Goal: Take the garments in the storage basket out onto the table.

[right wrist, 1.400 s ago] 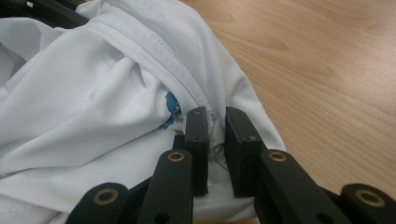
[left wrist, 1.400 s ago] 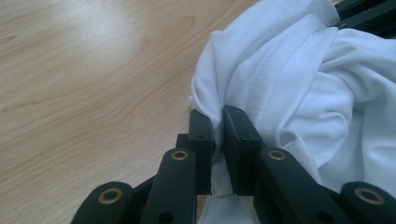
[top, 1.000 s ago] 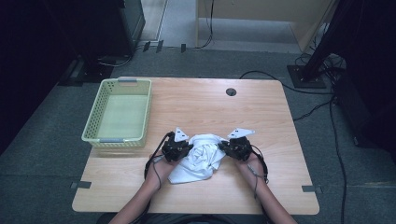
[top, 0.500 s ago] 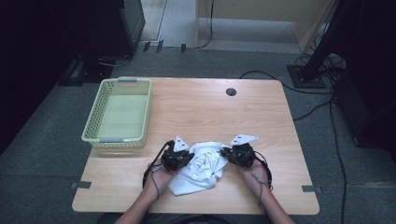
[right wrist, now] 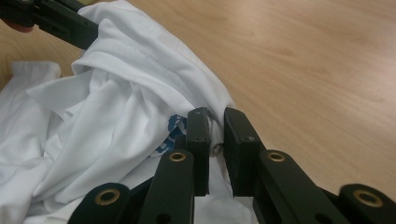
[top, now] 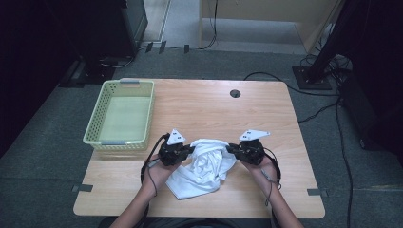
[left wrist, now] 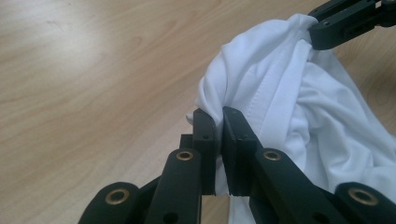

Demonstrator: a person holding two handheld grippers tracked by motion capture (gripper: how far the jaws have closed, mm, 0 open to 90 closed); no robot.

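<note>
In the high view the white garment (top: 205, 167) lies near the front edge of the wooden table (top: 209, 107), between the two hands, and its look differs from a second ago: then it sat as a low crumpled heap with the grippers close in on either side, now its upper edge is drawn up and pulled out sideways between the left gripper (top: 186, 151) and the right gripper (top: 232, 148), while the lower part trails onto the tabletop toward the person. Both hands sit higher and a little farther apart than before — the lift has begun. The pale green basket (top: 119, 114) stands well apart at the left, with nothing in it. In the left gripper view the jaws are clenched on a bunched fold of the garment (left wrist: 299, 107), cloth wedged tight between the pads, and the other gripper's jaws bite the far corner at the upper right. In the right gripper view the jaws likewise pinch a hemmed fold (right wrist: 140, 84) beside a small blue print, the cloth hanging from the grip. My reading is that the shirt is being raised and spread by two points — a step toward shaking it out or folding it, with most of the cloth not yet off the table.
</note>
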